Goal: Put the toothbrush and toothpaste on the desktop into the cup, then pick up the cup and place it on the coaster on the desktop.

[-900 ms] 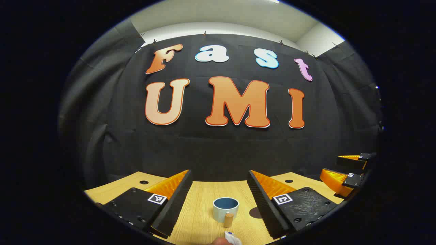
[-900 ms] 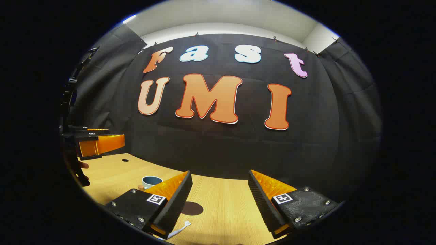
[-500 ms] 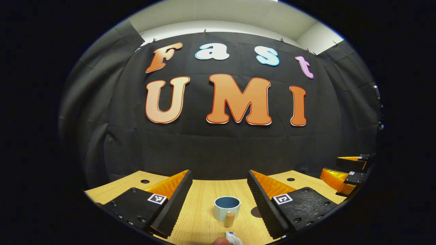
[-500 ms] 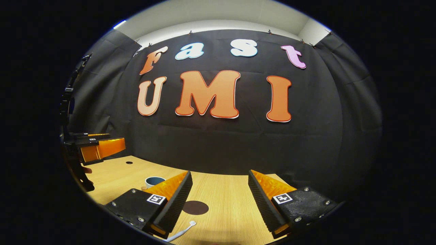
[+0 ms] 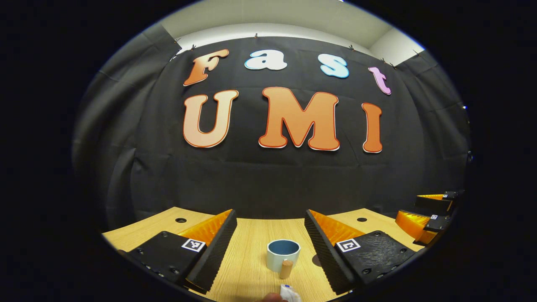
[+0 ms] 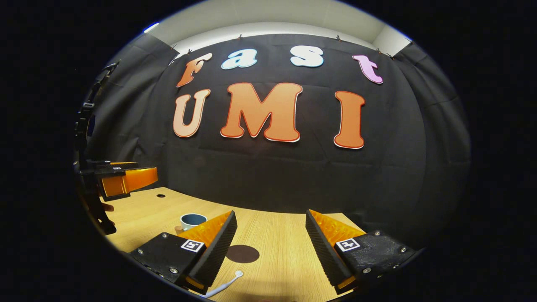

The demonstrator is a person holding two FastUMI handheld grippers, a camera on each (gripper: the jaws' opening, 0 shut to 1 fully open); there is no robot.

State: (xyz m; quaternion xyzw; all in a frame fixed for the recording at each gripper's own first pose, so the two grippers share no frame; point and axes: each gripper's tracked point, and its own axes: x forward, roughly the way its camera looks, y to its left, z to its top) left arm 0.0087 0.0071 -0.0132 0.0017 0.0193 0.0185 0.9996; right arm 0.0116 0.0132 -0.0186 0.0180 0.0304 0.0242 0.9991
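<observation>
In the left gripper view, a pale cup [image 5: 283,254] with a blue inside and a wooden handle stands on the wooden desktop between the fingers of my open left gripper [image 5: 270,247], farther off. The white toothpaste tube's end [image 5: 289,292] pokes in at the bottom edge. A dark round coaster [image 5: 316,261] peeks out beside the right finger. In the right gripper view, my right gripper [image 6: 270,247] is open above the desktop, with the coaster [image 6: 242,253] and the white toothbrush [image 6: 224,284] near its left finger. The cup [image 6: 193,219] sits behind that finger.
The wooden desktop [image 6: 285,260] runs back to the black cloth wall. Small round holes [image 5: 181,220] [image 5: 361,219] mark its far corners. The other gripper [image 5: 428,214] hovers at the right edge of the left gripper view, and at the left edge [image 6: 121,178] of the right gripper view.
Both cameras tilted slightly down and shifted; the cup, coaster and toothbrush drifted a little up and right in view. Both grippers stayed open and nothing on the desktop moved.
</observation>
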